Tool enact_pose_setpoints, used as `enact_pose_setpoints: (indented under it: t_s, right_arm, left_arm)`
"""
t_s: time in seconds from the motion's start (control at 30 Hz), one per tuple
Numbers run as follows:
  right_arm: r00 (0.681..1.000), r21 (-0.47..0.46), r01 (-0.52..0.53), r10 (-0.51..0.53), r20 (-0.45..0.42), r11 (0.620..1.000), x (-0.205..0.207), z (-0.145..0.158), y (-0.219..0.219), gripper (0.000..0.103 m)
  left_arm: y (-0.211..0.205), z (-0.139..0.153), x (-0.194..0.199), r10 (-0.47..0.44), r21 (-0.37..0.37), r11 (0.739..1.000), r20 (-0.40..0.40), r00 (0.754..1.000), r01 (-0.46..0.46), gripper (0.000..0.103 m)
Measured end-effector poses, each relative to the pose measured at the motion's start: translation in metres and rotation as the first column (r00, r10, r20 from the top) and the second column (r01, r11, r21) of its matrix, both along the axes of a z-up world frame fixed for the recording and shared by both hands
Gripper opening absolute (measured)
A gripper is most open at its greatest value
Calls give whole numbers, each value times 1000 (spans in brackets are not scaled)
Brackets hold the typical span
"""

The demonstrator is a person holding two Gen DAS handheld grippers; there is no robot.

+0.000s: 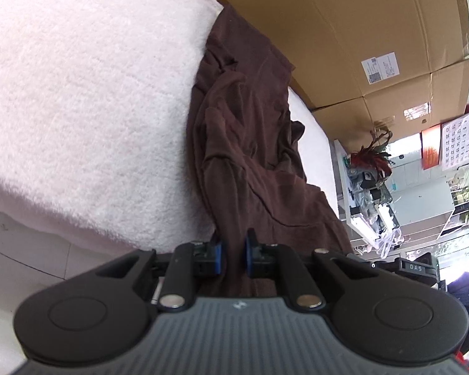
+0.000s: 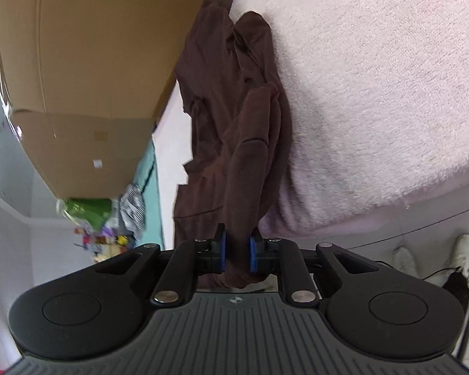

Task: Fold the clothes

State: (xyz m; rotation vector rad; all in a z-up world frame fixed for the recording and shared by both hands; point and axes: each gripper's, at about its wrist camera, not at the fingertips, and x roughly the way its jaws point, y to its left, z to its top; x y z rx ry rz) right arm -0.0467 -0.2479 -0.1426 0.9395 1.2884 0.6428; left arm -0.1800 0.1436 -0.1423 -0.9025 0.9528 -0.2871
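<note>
A dark brown garment [image 1: 247, 143] lies crumpled in a long bunch on the white fleecy blanket [image 1: 87, 100]. My left gripper [image 1: 233, 254] is shut on a fold of its near end, the cloth pinched between the blue pads. In the right wrist view the same brown garment [image 2: 234, 118] stretches away from my right gripper [image 2: 238, 251], which is shut on a thick bunched fold of it. The cloth hangs slightly lifted between both grippers and the blanket [image 2: 375, 93].
Large cardboard boxes [image 1: 344, 37] stand along the far side of the blanket, also the cardboard boxes [image 2: 78, 78]. A cluttered desk [image 1: 369, 193] and a wall calendar [image 1: 456, 143] lie beyond. A person's white shoes [image 2: 434, 256] stand on the grey floor. Colourful clutter [image 2: 109, 222] sits by the boxes.
</note>
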Motion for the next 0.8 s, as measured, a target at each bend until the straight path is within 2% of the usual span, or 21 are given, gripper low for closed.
enact_pose_setpoints:
  t_s: [0.1,0.2,0.33,0.43,0.53,0.6,0.67,0.73,0.8]
  right_arm:
    - [999,40,43,-43,4,998,5,10,4,15]
    - [995,71,99,-99,-2,993,14,20,8,15]
    - [979,123,200,-193,-68,972,27,22,10,15]
    - [962,152,259,-242,-124,954,46,15,12,16]
    - [950,168,292,-266,-162,942,73,6,16,16]
    - [945,173,304,-273,-181,937,94,1,20,16]
    - [944,162,303,-273,-182,939,115,-4,24,18]
    - [948,156,291,-262,-181,944,135,-9,27,20]
    - [956,139,262,-238,-169,955,153,-16,31,25]
  left_arm:
    - [9,9,10,22,-53,998,-10,1000,-22,6]
    - [19,15,21,77,-123,989,-62,995,-84,6]
    - [24,22,40,141,-173,972,-127,982,-162,6]
    - [26,24,62,171,-173,965,-145,975,-195,7]
    - [29,21,90,225,-188,947,-185,957,-260,8]
    - [28,23,111,247,-161,947,-181,952,-276,9]
    - [28,18,131,263,-143,946,-188,946,-291,15]
    - [29,10,151,283,-133,941,-203,938,-312,29]
    - [32,0,165,303,-107,938,-212,929,-330,29]
